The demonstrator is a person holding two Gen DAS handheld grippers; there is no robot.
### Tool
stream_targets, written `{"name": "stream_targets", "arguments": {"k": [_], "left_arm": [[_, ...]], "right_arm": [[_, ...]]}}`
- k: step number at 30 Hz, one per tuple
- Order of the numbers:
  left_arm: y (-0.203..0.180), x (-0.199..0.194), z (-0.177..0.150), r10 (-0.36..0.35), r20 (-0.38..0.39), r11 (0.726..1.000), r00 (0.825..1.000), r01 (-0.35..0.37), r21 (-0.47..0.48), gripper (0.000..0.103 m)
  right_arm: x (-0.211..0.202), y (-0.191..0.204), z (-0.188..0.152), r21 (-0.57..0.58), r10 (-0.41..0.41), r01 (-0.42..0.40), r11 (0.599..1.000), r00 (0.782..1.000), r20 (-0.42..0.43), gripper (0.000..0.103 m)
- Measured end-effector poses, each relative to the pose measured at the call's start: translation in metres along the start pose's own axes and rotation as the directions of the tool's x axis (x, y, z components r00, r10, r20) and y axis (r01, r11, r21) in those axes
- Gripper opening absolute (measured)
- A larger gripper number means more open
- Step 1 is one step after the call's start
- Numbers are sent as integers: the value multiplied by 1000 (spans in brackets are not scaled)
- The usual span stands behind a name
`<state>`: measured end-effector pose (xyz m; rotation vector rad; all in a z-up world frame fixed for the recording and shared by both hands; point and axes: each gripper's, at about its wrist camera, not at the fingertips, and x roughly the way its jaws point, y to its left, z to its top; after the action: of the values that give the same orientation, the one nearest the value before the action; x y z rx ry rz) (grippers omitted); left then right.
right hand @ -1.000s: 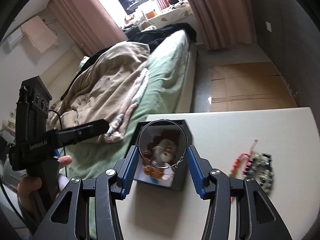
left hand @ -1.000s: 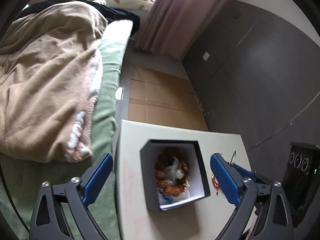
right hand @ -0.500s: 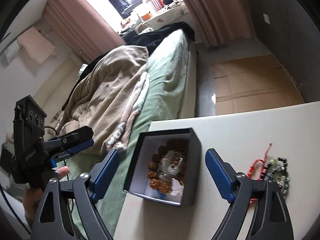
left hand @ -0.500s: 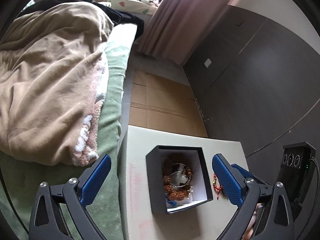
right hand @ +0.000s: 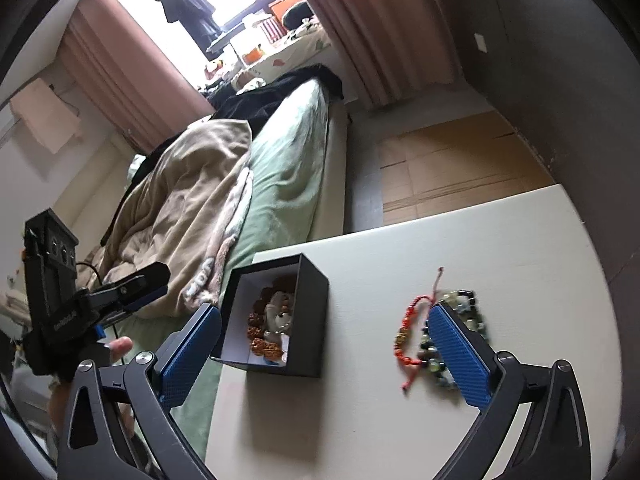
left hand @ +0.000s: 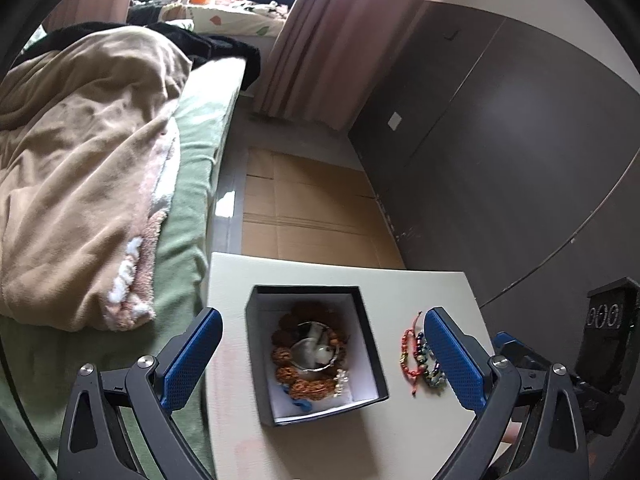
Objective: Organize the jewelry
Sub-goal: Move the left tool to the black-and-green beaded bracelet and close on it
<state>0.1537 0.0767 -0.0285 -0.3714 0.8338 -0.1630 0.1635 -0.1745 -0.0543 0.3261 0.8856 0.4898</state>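
A black box (left hand: 253, 344) with a white inside stands on a small white table (left hand: 400, 432). Brown bead bracelets (left hand: 308, 386) and a silver bangle (left hand: 297, 350) lie inside it. To its right, a red cord bracelet (left hand: 407, 354) and a dark beaded bracelet (left hand: 429, 366) rest on the table. My left gripper (left hand: 322, 315) hovers open over the box, holding nothing. My right gripper (right hand: 324, 310) has its jaws opening wide, with nothing between them. It is above the table between the box (right hand: 312, 312) and the red bracelet (right hand: 406, 334); the dark beads (right hand: 468, 312) lie by its right finger.
A bed with a green sheet (left hand: 188, 200) and a tan blanket (left hand: 80, 160) borders the table's left side. Flattened cardboard (left hand: 312, 208) covers the floor beyond. A dark wall (left hand: 500, 160) runs on the right. A hand (right hand: 118, 346) holds the left gripper.
My right gripper held the silver bangle over the box, then opened and let it drop inside. It has since swung right toward the loose bracelets. The left gripper drew back a little.
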Motion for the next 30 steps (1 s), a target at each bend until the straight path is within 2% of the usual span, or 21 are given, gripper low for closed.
{"name": "stream_targets", "arguments": {"k": [6,14,25,28,30], "left_arm": [[-26,8,-7,1,-10,1000,1000,-1,30,101],[-59,16,-13,3,-15,996,1000,-1,85,101],[-104,38,-22,-11,-41,990,999,17,143,101],[-115,46,-25,-14,-55,987,998,23,159,98],[-121,54,-27,-19,-74,985,997,32,169,92]], "right_arm": [[-20,-18,1,18,-7,7,1000,1000,4,103],[-35,-47,-3,38,-64,65,997,998,-27,103],[-65,-107,-2,146,-121,120,982,993,0,103],[-65,-120,-1,169,-132,131,977,991,-8,103],[-65,-126,-1,180,-132,132,975,991,-11,103]]}}
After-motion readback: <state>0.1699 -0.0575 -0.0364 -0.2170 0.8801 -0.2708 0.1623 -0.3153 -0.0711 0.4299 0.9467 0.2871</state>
